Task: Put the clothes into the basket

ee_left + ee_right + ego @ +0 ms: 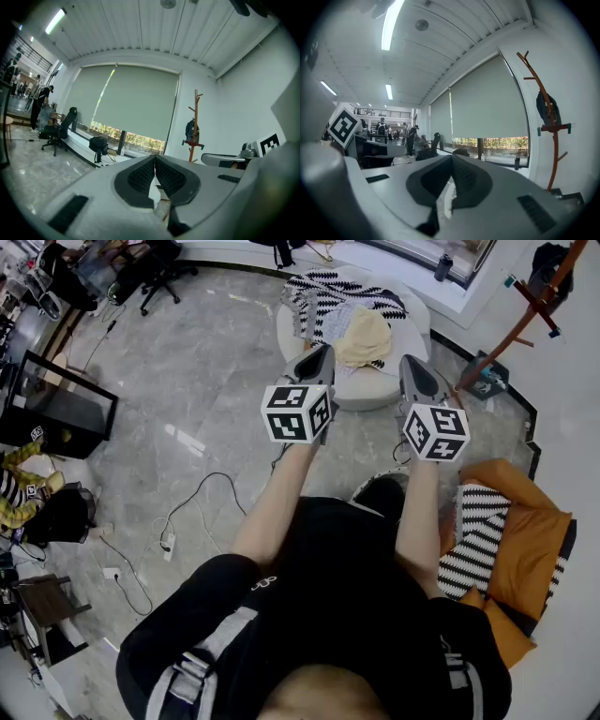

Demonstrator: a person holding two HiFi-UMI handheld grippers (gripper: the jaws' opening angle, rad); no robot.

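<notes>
Grey stone floor (206, 381), head view: a person stands with both arms held forward. The left gripper (322, 357) and right gripper (413, 367) point about level toward a white pouf (356, 397). Their tips overlap its near side in this view, and how far above it they hang cannot be told. The clothes (333, 296) lie heaped on the pouf: a black-and-white zigzag piece with a beige piece (364, 337) on its near side. Neither gripper touches them. A striped cloth (473, 531) lies on an orange chair (534, 540) at the person's right. A dark round thing (382, 493) with a pale rim, half hidden under the right forearm, may be the basket, but this cannot be settled.

Left gripper view: the jaws of the left gripper (154, 161) are closed tip to tip, with nothing between them. Beyond them are a drawn blind and a wooden rack (195, 122). No clothes show here.

Right gripper view: the jaws of the right gripper (451, 161) are likewise closed and empty. The rack (548, 112) stands at the right, against the wall.

Step in hand, as judged: the approach to a first pick, with no garment yet taken. The next move calls for opening one pair of jaws and tipping that gripper down onto the heap. It should then pinch a fold of the beige piece, which looks the easiest to reach, and lift it clear before carrying it to the basket.
</notes>
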